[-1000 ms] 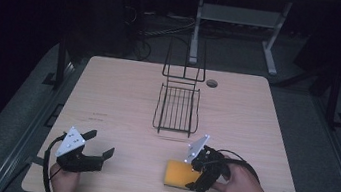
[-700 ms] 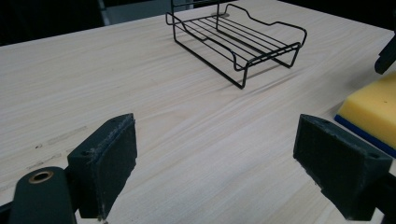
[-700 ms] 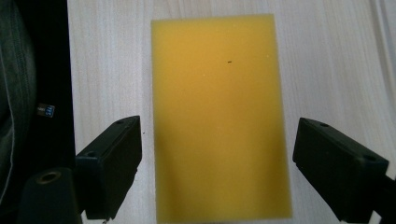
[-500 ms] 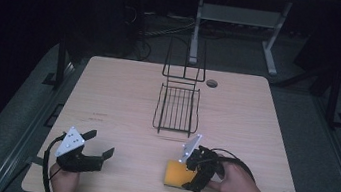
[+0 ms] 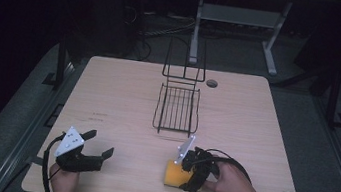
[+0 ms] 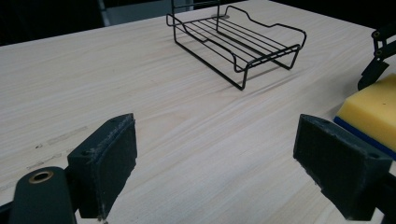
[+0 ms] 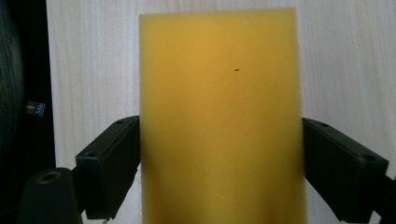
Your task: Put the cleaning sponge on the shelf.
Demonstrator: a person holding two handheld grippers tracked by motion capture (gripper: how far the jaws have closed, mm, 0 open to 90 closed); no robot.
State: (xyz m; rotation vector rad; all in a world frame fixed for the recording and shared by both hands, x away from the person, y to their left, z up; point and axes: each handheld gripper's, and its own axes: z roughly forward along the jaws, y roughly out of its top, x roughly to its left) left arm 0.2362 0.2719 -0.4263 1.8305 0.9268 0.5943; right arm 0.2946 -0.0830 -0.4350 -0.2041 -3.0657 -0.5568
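Sponge, a yellow rectangular foam block (image 7: 219, 121) with a blue layer along its underside, lies flat on the pale wooden table (image 5: 255, 123) in the lower centre-right of the high view, near the table's near edge. The right hand-held gripper (image 5: 191, 175) sits at the sponge's right end in that view, held by the person's right hand (image 5: 232, 183), with its cable looping behind it. In the right gripper view the two black jaws stand on either side of the sponge, each pad at or touching a long side, so the right hand-held gripper is grasping the sponge; how firmly it presses cannot be told. The left hand-held gripper (image 5: 93, 148) is in the lower left of the high view, held by the left hand (image 5: 64, 182) at the table's near edge, its grey three-cornered plate on top. Its jaws stand wide apart with nothing between them, released, and in the left gripper view bare table shows between the pads. A black wire rack (image 5: 177, 108) with a raised back frame stands in the middle of the high view, well apart from both grippers. A small round dark hole (image 5: 211, 83) in the tabletop lies just right of the rack's back frame
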